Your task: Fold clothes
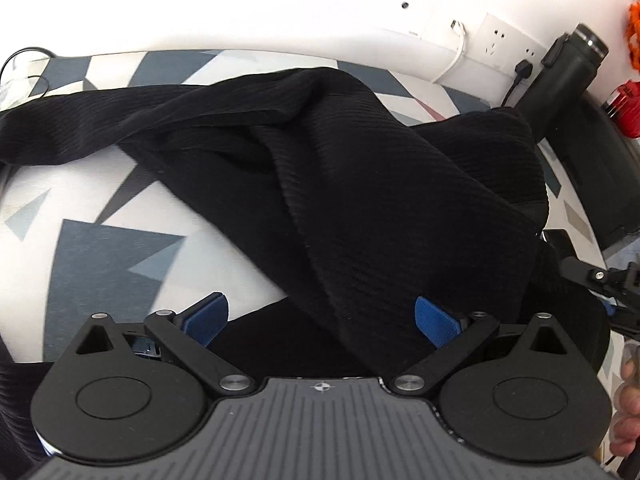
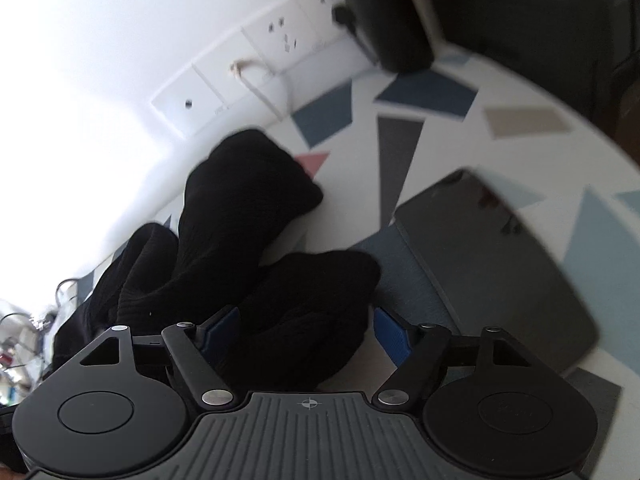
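A black ribbed garment [image 1: 352, 200] lies crumpled on a table with a white cloth printed with blue and grey triangles [image 1: 100, 248]. My left gripper [image 1: 320, 316] is open, its blue pads [image 1: 206, 314] spread wide, with a fold of the garment lying between them. In the right wrist view the same garment [image 2: 248, 240] is bunched up. My right gripper [image 2: 308, 332] is open and a lump of the black fabric sits between its blue pads [image 2: 390, 332]. The other gripper's black frame [image 1: 600, 280] shows at the right edge of the left wrist view.
A white wall with sockets [image 1: 500, 40] and plugged cables runs behind the table. A black cylindrical device [image 1: 568, 68] stands at the back right. A dark flat tablet-like slab [image 2: 500, 264] lies on the table to the right of the right gripper. Cables lie at far left [image 1: 24, 64].
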